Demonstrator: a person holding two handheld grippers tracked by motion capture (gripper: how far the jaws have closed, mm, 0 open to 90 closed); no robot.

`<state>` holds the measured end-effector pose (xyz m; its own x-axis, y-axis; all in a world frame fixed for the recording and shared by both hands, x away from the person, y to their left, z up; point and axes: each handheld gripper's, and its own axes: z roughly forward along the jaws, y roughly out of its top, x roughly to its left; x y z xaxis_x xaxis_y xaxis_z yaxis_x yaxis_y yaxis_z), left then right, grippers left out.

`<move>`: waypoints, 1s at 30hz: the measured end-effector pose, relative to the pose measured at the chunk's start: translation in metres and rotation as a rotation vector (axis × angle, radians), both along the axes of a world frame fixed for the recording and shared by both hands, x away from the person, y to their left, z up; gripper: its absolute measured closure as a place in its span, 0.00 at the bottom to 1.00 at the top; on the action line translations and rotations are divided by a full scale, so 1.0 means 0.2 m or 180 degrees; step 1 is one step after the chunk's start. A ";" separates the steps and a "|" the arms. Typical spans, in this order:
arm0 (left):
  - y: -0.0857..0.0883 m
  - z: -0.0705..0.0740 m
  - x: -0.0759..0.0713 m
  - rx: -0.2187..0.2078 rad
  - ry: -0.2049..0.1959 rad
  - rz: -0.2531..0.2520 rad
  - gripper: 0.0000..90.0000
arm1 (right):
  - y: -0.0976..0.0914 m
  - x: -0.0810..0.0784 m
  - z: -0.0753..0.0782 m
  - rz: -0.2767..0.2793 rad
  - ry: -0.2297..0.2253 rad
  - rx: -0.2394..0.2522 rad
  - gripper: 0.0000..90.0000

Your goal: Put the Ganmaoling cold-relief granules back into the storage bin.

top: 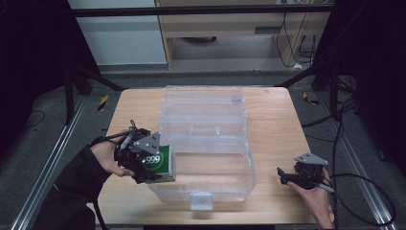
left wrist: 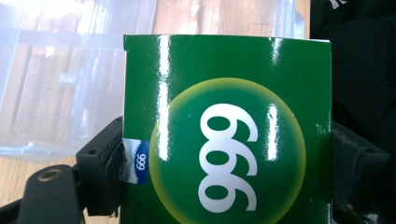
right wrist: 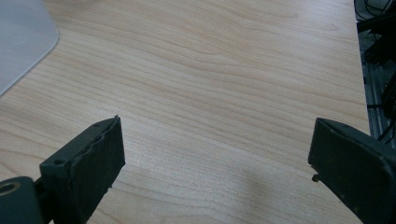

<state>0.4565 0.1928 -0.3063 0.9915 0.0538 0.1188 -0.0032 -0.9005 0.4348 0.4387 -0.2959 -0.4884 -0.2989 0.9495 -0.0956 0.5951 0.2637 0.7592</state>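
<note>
The green box (top: 162, 164) marked 999 is already picked up: the left gripper (top: 143, 165) has its fingers (left wrist: 100, 161) pinching the box by its two sides, and holds it at the near-left corner of the clear plastic bin (top: 225, 184), seemingly just at its rim. What is left, by my judgement, is to carry it over the wall and release it inside. The right gripper (top: 287, 176) rests on the counter (top: 273, 120) with fingers (right wrist: 88, 163) spread wide and nothing between them.

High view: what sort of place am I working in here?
Probably a lab recording rig: a wooden table framed by black metal struts, floor rails alongside, and loose cables trailing.
</note>
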 end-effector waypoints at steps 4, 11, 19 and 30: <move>-0.04 -0.02 0.01 -0.0002 0.0000 -0.0032 0.17 | 0.00 0.00 0.00 0.0002 0.0000 -0.0001 0.05; -0.07 -0.05 0.03 0.0019 0.0004 -0.0064 0.17 | 0.00 0.00 0.00 -0.0001 0.0007 0.0005 0.05; -0.10 -0.10 0.05 0.0079 0.0024 -0.0107 0.17 | 0.01 0.00 -0.01 0.0008 0.0023 0.0001 0.04; -0.12 -0.18 0.08 0.0111 0.0071 -0.0121 0.17 | 0.01 0.00 -0.01 0.0020 0.0036 -0.0009 0.04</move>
<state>0.4723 0.1683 -0.3428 0.9951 0.0122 0.0978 -0.0284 -0.9145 0.4036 0.4394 -0.2948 -0.4908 -0.3059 0.9473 -0.0949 0.6021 0.2697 0.7515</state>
